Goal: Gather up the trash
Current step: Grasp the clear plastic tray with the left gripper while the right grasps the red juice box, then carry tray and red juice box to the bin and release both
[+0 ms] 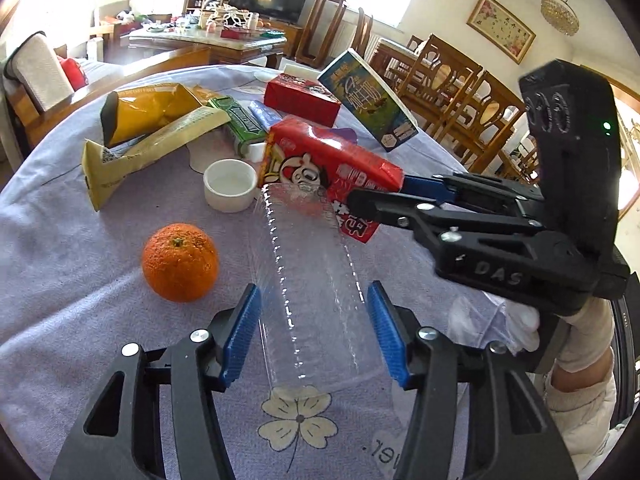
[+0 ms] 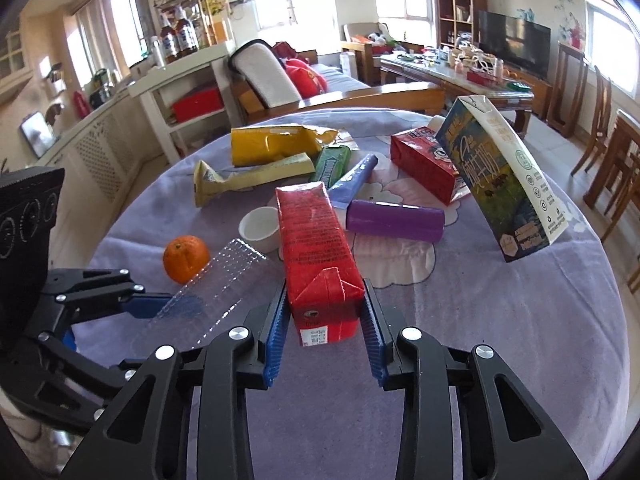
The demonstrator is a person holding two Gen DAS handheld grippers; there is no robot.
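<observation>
My left gripper (image 1: 314, 334) is shut on a clear ribbed plastic cup (image 1: 308, 280), held on its side with the mouth facing away; it also shows in the right wrist view (image 2: 216, 300). My right gripper (image 2: 326, 326) is shut on a red drink carton (image 2: 316, 252), held above the table with its far end at the cup's mouth (image 1: 324, 168). The right gripper (image 1: 376, 200) reaches in from the right in the left wrist view. More trash lies on the table: yellow snack bags (image 2: 276, 146), a green pack (image 2: 332, 164), a second red carton (image 2: 424, 168).
An orange (image 1: 180, 262) and a small white cup (image 1: 230, 184) sit on the lilac tablecloth (image 2: 480, 340). A blue milk carton (image 2: 504, 184) stands tilted at the right. A purple roll (image 2: 394, 220) and a blue tube (image 2: 356, 180) lie mid-table. Chairs ring the table.
</observation>
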